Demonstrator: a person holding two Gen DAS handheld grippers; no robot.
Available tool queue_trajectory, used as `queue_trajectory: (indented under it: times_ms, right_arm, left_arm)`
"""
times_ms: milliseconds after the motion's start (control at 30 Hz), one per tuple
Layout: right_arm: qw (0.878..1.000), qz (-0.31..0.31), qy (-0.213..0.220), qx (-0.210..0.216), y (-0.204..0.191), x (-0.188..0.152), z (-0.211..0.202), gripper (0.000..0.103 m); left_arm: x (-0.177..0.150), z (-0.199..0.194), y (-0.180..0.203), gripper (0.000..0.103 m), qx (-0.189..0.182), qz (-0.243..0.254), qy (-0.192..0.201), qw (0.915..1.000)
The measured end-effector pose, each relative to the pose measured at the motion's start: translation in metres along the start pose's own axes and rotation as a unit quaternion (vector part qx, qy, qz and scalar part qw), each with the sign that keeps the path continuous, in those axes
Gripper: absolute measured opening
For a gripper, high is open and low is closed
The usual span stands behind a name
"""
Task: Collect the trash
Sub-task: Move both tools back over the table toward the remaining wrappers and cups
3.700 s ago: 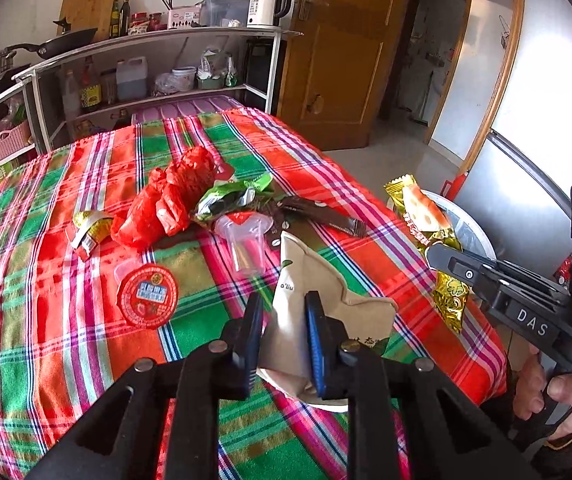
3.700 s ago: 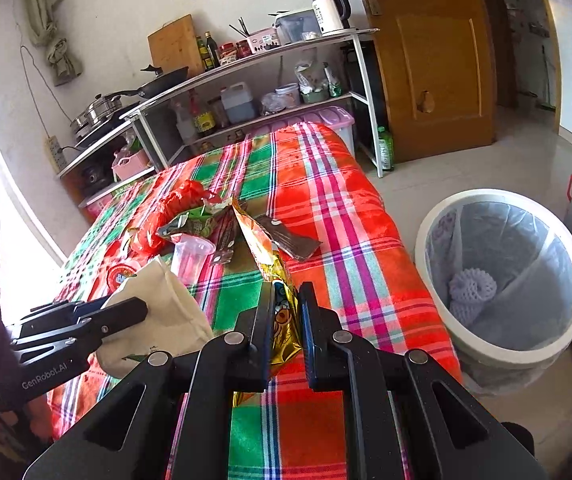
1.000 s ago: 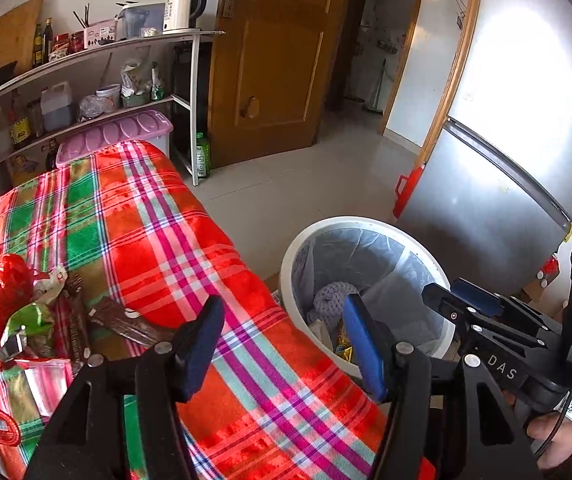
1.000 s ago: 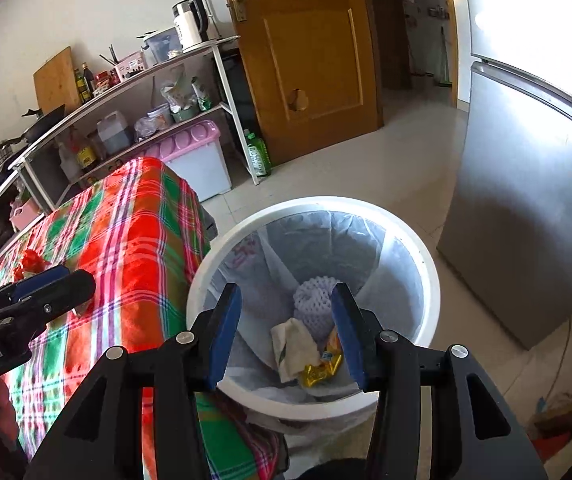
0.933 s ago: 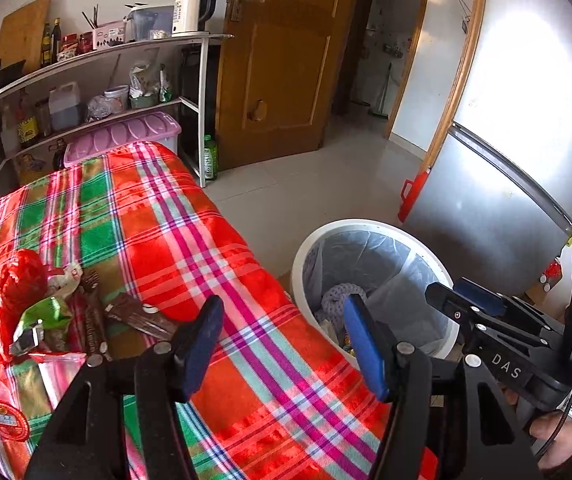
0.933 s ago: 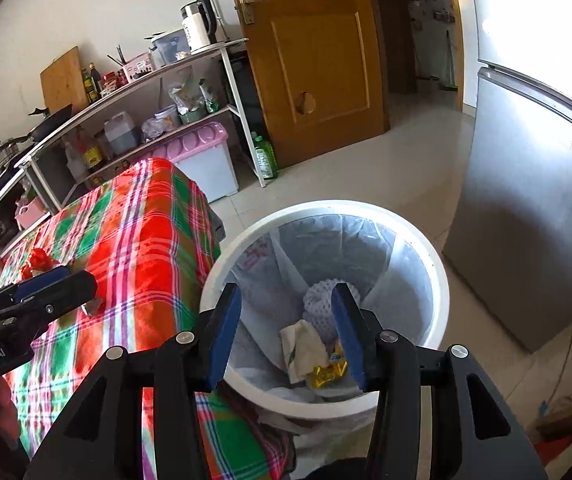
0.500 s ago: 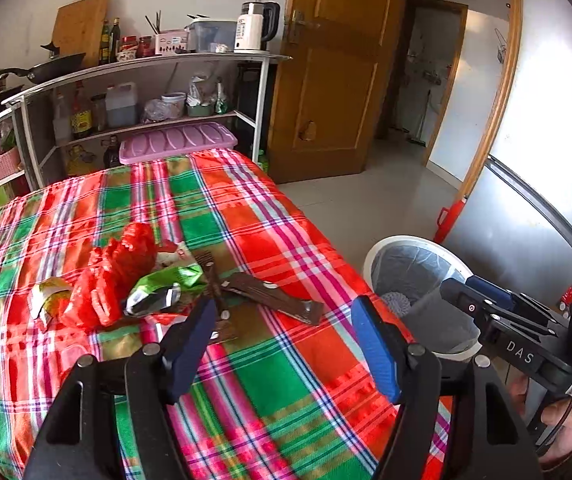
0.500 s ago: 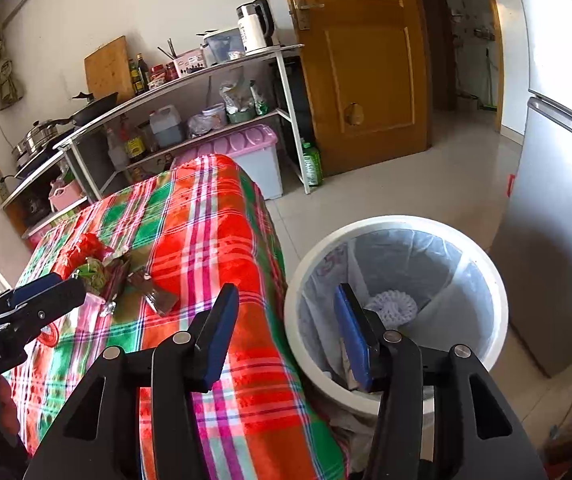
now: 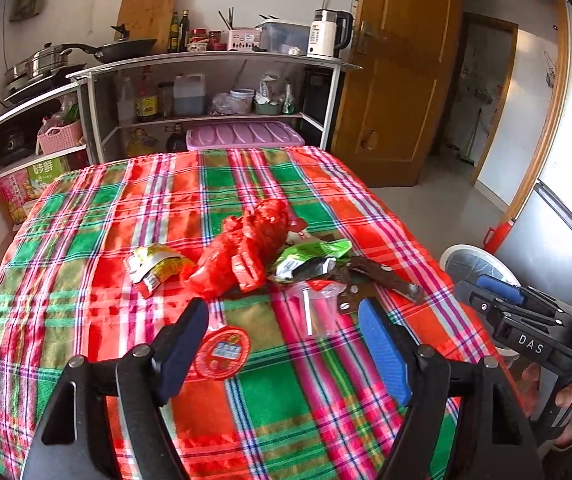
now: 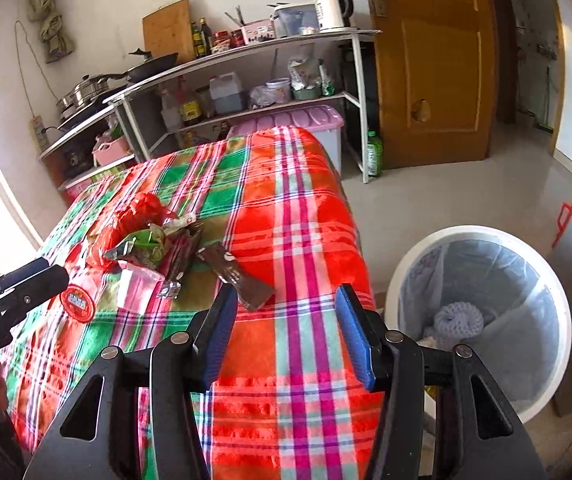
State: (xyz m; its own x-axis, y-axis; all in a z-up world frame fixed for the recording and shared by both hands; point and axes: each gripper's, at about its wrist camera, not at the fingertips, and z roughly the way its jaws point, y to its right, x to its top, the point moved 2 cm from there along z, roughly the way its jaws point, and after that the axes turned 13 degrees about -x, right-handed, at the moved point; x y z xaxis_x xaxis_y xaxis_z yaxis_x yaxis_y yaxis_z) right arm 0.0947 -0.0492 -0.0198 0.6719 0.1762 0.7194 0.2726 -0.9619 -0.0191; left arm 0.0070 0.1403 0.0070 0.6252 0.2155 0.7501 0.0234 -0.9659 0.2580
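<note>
1. Both grippers are empty: the left gripper (image 9: 284, 344) has just been opening wide, and the right gripper (image 10: 286, 332) gapes too.
2. The trash pile (image 9: 246, 252) lies ahead on the table (image 9: 86, 208).
3. The brown wrapper (image 10: 236, 276) lies just beyond the right gripper, long axis running far-left to near-right. The bin (image 10: 482, 236) is to its right.

The letters "DAS" stood in white on the black body of the right gripper (image 9: 498, 300), seen in the left wrist view to the right of the plaid table (image 9: 86, 208). In the right wrist view, "Robot.AI" stood on the black body of the left gripper (image 10: 52, 270), at the table's left edge. Print on the round red lid (image 9: 222, 352) and on the wrappers was too small to read.
</note>
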Motion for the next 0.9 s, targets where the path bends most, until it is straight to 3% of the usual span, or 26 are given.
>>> queue_trajectory:
  times_ms: [267,433,900]
  right_arm:
    - [0.999,-0.040,-0.017,0.012,-0.031,0.003,0.024,0.053]
    - [0.997,-0.074,-0.026,0.012,-0.048,0.007,0.038,0.056]
    - [0.988,-0.146,-0.052,-0.003,-0.078,0.009,0.068,0.058]
  left_arm:
    - [-0.015,-0.006,-0.038,0.080,0.032,-0.026,-0.006,0.9991]
    - [-0.019,0.000,-0.052,0.086,0.025,-0.044,-0.020,0.9985]
    - [-0.028,0.027,-0.059,0.086,0.020,-0.059,-0.053,0.9967]
